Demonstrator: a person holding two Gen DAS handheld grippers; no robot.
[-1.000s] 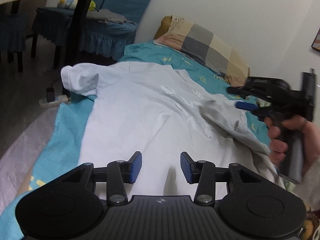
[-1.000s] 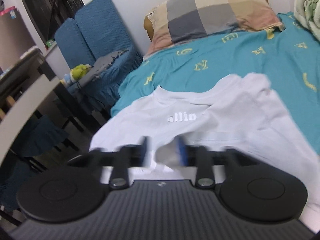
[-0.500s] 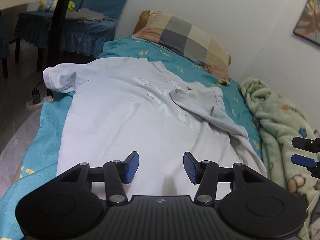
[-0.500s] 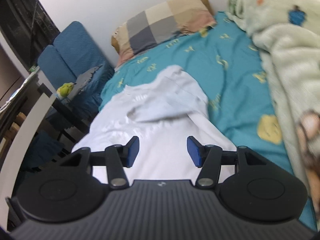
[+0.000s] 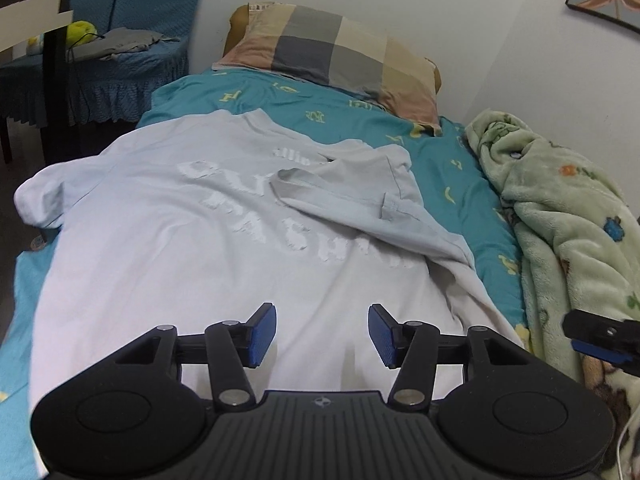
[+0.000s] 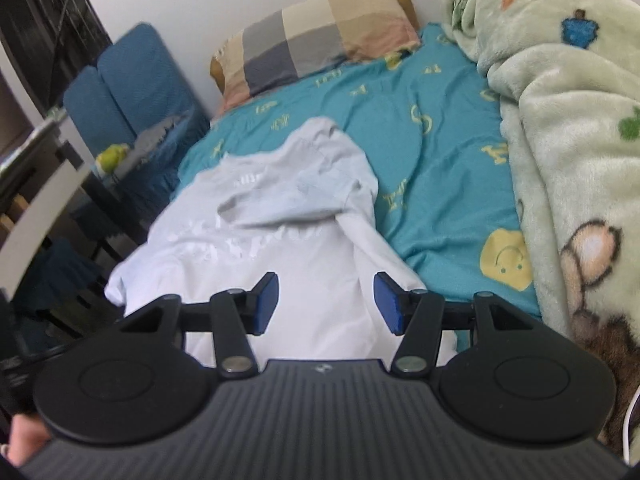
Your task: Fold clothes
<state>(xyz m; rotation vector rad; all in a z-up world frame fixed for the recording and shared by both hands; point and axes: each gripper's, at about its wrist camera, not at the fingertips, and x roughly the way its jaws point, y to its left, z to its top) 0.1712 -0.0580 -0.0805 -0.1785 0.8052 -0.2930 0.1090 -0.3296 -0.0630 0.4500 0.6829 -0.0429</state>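
Across the frame centre lies the bed [image 5: 400, 128] with its teal sheet. A green fleece blanket [image 5: 560, 208] fills the right side. The white T-shirt [image 5: 180, 240] lies spread on the sheet at centre-left, its right sleeve [image 5: 340, 200] folded inward over the printed lettering. A checked pillow [image 5: 332, 48] sits at upper centre. At lower centre, the left gripper [image 5: 322, 334] has just been opening; nothing lies between its jaws. The right gripper [image 6: 326, 304] stands half open, empty.

Open bedsheet [image 6: 440, 168] between shirt [image 5: 200, 240] and blanket [image 6: 560, 140], blanket heaped along the right, pillow [image 5: 332, 48] at the head, chair [image 5: 120, 60] left of bed.
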